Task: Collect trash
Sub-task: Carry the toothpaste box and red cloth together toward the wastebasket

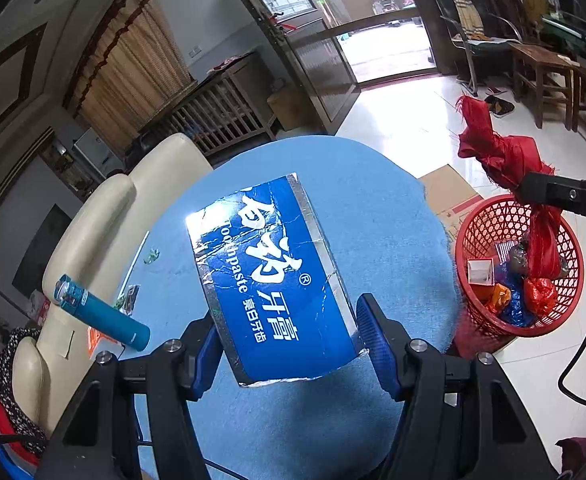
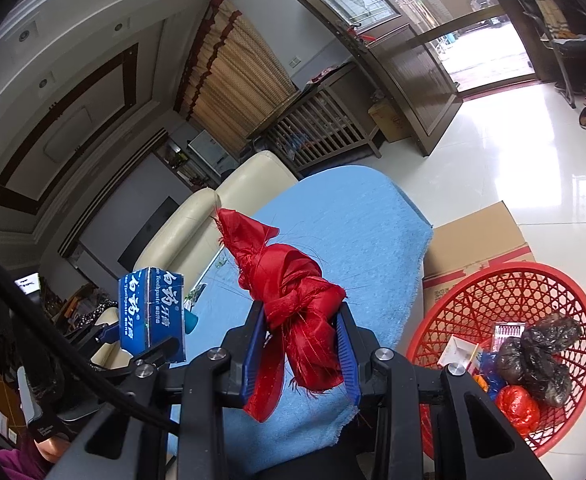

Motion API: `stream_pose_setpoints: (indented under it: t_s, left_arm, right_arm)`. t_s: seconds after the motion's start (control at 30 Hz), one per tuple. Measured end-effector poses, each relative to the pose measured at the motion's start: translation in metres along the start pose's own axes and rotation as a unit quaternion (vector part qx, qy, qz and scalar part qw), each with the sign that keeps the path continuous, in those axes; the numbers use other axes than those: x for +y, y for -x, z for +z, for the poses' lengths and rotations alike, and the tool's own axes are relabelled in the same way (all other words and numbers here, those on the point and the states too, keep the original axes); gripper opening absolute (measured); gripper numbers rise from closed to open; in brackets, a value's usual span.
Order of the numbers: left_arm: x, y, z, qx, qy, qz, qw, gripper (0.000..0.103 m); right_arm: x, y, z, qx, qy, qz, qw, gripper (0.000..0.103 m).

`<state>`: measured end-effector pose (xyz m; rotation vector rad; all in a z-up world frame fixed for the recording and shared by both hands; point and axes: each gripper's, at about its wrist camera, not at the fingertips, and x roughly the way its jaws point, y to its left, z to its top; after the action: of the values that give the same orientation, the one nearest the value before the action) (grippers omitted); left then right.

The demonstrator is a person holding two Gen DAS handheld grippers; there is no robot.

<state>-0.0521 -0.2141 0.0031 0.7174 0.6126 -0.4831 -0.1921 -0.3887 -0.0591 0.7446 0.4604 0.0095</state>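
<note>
My left gripper (image 1: pixel 289 336) is shut on a blue toothpaste box (image 1: pixel 271 276) and holds it above the blue cloth-covered table (image 1: pixel 373 200); the box also shows in the right wrist view (image 2: pixel 151 312). My right gripper (image 2: pixel 303 340) is shut on a knotted red cloth (image 2: pixel 289 280) and holds it above the table's right edge. From the left wrist view the red cloth (image 1: pixel 505 156) hangs over the red mesh basket (image 1: pixel 565 248). The basket (image 2: pixel 505 296) stands on the floor right of the table and holds several bits of trash.
A blue tube (image 1: pixel 101 312), a white straw (image 1: pixel 135 260) and small wrappers (image 1: pixel 129 298) lie at the table's left edge. A cream sofa (image 1: pixel 93 216) stands behind. Flat cardboard (image 2: pixel 473 240) lies on the floor by the basket. A black cable (image 1: pixel 585 344) hangs at right.
</note>
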Motion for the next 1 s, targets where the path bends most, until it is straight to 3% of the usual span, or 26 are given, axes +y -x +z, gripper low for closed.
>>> stream_pose_setpoints:
  t_s: [0.37,0.53,0.67,1.0]
  left_arm:
    - [-0.027,0.0,0.014,-0.016,-0.027,-0.018,0.9993,0.065]
    - [-0.044,-0.005,0.027,-0.024,-0.038,-0.046,0.9979,0.065]
    - [-0.062,-0.01,0.035,-0.02,-0.043,-0.089,0.9949,0.065]
    - [-0.095,-0.02,0.048,-0.002,-0.057,-0.145,0.9878,0.065]
  right_arm:
    - [-0.009,0.016,0.003,-0.016,-0.012,-0.008,1.0,0.036]
    - [-0.014,0.025,0.003,-0.024,-0.019,-0.015,0.999,0.036]
    - [-0.024,0.034,0.006,-0.032,-0.029,-0.024,0.999,0.036]
    - [-0.055,0.05,0.011,-0.045,-0.06,-0.043,0.996,0.036]
